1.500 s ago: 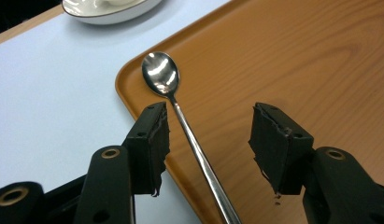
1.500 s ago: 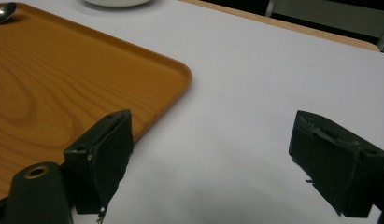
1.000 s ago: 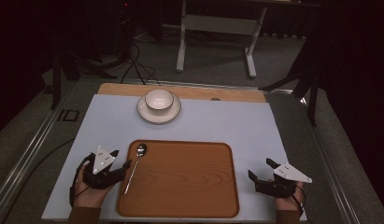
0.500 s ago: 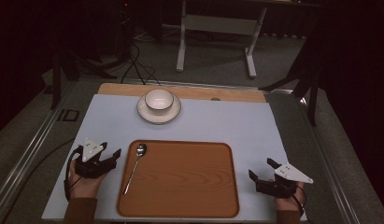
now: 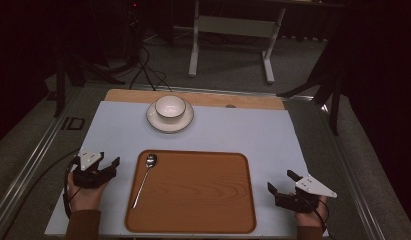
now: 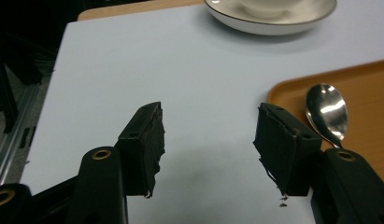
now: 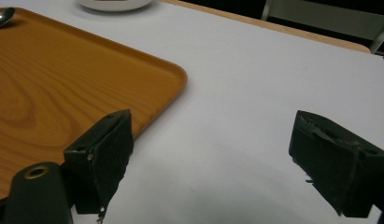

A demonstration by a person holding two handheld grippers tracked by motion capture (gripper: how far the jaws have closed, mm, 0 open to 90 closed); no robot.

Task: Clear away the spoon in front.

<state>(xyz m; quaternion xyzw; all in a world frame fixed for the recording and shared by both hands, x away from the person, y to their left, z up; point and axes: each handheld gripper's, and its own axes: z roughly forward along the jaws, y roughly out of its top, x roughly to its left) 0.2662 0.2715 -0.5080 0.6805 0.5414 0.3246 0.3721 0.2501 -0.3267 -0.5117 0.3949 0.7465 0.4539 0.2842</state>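
Observation:
A wooden tray (image 5: 203, 200) lies on the pale mat (image 5: 243, 135), with a metal spoon (image 5: 144, 179) along its left side, bowl end pointing away. My left gripper (image 5: 109, 167) rests open on the mat just left of the tray, with nothing between its jaws. In the left gripper view the open gripper (image 6: 208, 140) faces bare mat, and the spoon (image 6: 326, 111) and the tray's corner (image 6: 367, 88) are at the right. My right gripper (image 5: 281, 181) is open and empty to the right of the tray. From the right gripper (image 7: 213, 149) the tray (image 7: 63, 84) lies to the left.
A white bowl (image 5: 170, 106) sits on a saucer (image 5: 170, 123) at the back of the mat, also seen as the saucer (image 6: 273, 25) ahead of the left gripper. A wooden table edge (image 5: 203, 97) runs behind it. A metal stand (image 5: 230, 30) and cables (image 5: 143, 65) occupy the floor beyond.
My left gripper has drawn back to the left, away from the tray's edge and the spoon. The spoon and the right gripper have stayed put.

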